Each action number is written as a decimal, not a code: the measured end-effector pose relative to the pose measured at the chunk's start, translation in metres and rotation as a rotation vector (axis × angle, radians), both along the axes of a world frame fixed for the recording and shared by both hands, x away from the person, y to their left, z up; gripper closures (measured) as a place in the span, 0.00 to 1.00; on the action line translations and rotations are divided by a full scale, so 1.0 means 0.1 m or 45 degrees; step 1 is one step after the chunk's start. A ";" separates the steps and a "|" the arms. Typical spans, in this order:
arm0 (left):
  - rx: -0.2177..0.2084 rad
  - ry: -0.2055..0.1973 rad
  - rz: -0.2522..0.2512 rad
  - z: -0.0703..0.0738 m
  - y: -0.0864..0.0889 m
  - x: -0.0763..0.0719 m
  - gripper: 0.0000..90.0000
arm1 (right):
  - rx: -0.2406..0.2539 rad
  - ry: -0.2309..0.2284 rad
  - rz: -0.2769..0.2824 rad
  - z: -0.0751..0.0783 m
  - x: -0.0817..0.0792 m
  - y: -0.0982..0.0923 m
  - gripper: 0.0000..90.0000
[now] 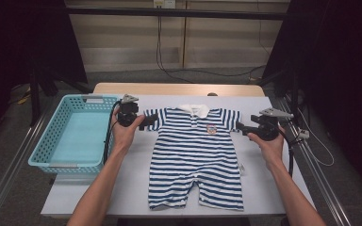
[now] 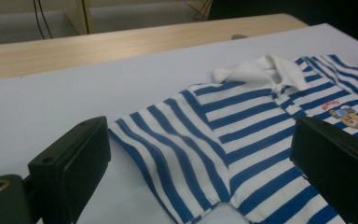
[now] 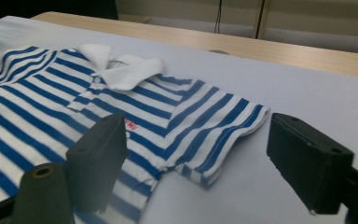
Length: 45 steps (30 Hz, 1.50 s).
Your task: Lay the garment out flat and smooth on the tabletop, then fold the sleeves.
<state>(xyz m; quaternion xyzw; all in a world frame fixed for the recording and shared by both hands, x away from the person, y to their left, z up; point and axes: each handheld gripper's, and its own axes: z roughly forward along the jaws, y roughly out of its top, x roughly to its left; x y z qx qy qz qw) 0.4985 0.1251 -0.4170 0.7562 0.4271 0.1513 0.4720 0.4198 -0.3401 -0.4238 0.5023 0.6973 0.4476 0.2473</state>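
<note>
The striped romper (image 1: 197,155) is spread flat on the white table (image 1: 259,188). One sleeve (image 2: 177,158) is seen between and beyond the wide jaws of the left gripper (image 1: 150,120), the other sleeve (image 3: 214,135) likewise ahead of the right gripper (image 1: 241,127); nothing is gripped. A blue basket (image 1: 52,141) is set behind the left gripper.

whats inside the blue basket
The basket shows a bare pale blue floor with nothing lying on it. The strip of floor just behind its near wall is hidden by the rim.
</note>
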 end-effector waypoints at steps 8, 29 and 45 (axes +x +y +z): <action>0.010 -0.021 0.000 -0.02 0.04 -0.07 0.06 | 0.017 -0.061 0.036 0.00 -0.37 0.11 0.14; -0.007 -0.009 0.004 -0.15 0.04 -0.02 0.07 | 0.014 -0.194 0.007 -0.03 -1.19 0.31 0.07; 0.155 -0.028 0.056 -0.22 0.06 0.04 0.07 | 0.016 -0.291 0.045 -0.05 -1.66 0.35 0.04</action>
